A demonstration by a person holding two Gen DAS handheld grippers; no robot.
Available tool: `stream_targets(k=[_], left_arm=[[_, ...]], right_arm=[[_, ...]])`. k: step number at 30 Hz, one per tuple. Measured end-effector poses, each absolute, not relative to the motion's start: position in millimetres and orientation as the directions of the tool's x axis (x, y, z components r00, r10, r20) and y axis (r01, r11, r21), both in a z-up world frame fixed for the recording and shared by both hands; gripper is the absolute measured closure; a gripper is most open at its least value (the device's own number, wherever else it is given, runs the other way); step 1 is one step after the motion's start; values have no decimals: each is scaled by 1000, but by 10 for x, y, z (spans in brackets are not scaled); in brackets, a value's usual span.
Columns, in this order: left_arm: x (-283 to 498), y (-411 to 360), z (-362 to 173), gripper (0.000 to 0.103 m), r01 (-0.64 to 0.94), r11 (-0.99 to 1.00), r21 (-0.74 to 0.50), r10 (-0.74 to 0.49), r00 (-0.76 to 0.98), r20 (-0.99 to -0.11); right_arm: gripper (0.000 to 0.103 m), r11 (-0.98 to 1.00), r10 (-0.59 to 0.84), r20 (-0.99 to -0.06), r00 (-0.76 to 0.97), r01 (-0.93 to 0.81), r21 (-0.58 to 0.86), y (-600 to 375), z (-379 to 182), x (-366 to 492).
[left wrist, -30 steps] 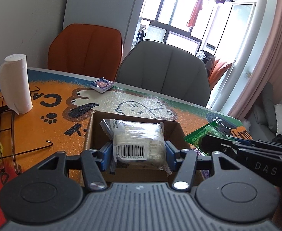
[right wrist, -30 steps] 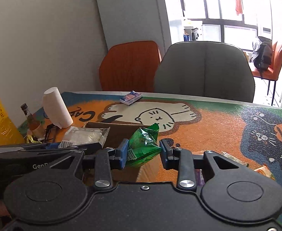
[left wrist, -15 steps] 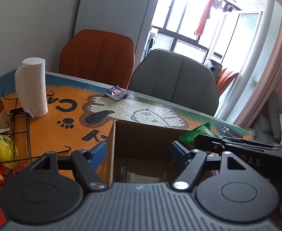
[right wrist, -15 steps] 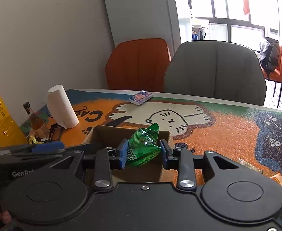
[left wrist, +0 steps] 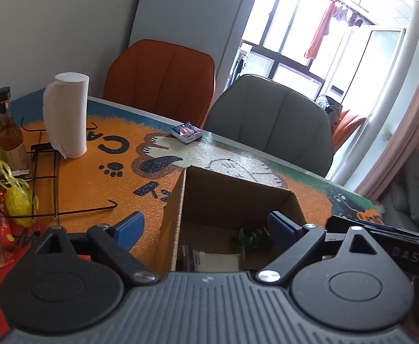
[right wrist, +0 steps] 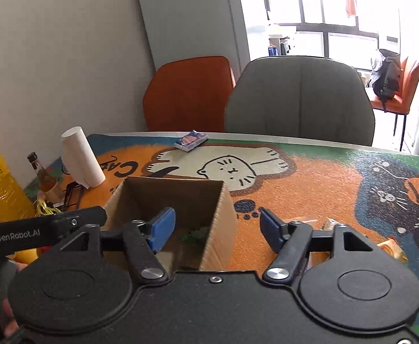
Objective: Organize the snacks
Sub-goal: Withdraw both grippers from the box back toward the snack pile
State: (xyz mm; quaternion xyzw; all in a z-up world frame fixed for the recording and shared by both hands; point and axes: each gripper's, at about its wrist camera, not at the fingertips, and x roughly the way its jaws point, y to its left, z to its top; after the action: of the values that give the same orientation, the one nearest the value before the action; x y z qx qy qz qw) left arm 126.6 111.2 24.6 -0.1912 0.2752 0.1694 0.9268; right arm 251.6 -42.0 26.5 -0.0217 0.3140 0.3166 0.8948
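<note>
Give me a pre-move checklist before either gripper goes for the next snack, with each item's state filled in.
1. Left gripper empty: ok, jaws opening, nothing between the pads.
2. Right gripper empty: ok, jaws opening, nothing held.
3. Green snack bag inside the cardboard box: ok, it lies on the box floor.
4. White snack pack inside the box: ok, partly hidden by the gripper body.
5. Box upright and open: ok, though each gripper has one finger over the opening, so lift clear first.
6. Next snack located: ok, a blue-wrapped packet lies at the table's far edge; wrappers beside the right gripper are mostly hidden, cannot tell what they are.
</note>
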Motion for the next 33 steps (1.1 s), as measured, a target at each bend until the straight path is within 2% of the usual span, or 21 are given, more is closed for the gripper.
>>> stream_targets(k=[2, 5, 12, 25, 33], left_arm=[[1247, 1047, 263, 10, -412, 879, -241, 216, 793, -569], [1234, 961, 281, 8, -392, 891, -229, 204, 797, -569], [1206, 747, 314, 7, -357, 915, -190, 196, 801, -565], [1120, 429, 343, 6, -252, 913, -320, 58, 859, -509], [1106, 123, 279, 6, -220, 930, -294, 44, 862, -505]], right_arm=[[23, 803, 550, -568, 612, -575, 158, -502, 274, 2486], [17, 812, 542, -558, 628, -563, 155, -627, 289, 2448], [16, 837, 518, -551, 654, -522, 166, -911, 266, 2386], [16, 874, 472, -534, 701, -452, 178, -1457, 230, 2283], [16, 894, 442, -533, 721, -403, 196, -1779, 152, 2224]])
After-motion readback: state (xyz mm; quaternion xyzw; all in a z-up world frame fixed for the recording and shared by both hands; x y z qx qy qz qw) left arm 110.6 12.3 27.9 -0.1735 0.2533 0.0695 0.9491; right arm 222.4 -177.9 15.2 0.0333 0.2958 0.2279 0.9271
